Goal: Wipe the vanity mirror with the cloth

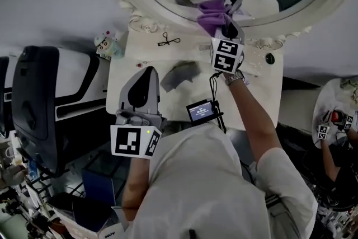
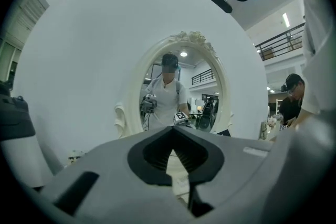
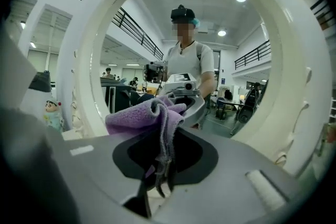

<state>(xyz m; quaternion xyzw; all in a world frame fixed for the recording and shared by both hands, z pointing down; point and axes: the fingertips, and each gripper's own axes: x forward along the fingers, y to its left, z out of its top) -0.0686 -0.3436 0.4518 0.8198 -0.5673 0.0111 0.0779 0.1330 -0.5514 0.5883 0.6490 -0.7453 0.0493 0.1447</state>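
my right hand-held gripper is clamped on the purple cloth. its bunched end is up at the lower part of the vanity mirror, touching the glass or just off it; i can't tell which. my left hand-held gripper hangs over the tabletop, jaws together on nothing. the cloth is in hand and at the mirror. no wiped patch shows, so i judge nearly all the glass is left.

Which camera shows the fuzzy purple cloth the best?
The right gripper view: the fuzzy purple cloth fills the middle, pinched in the right gripper. The head view shows it small at the oval white-framed mirror. The left gripper view does not show it.
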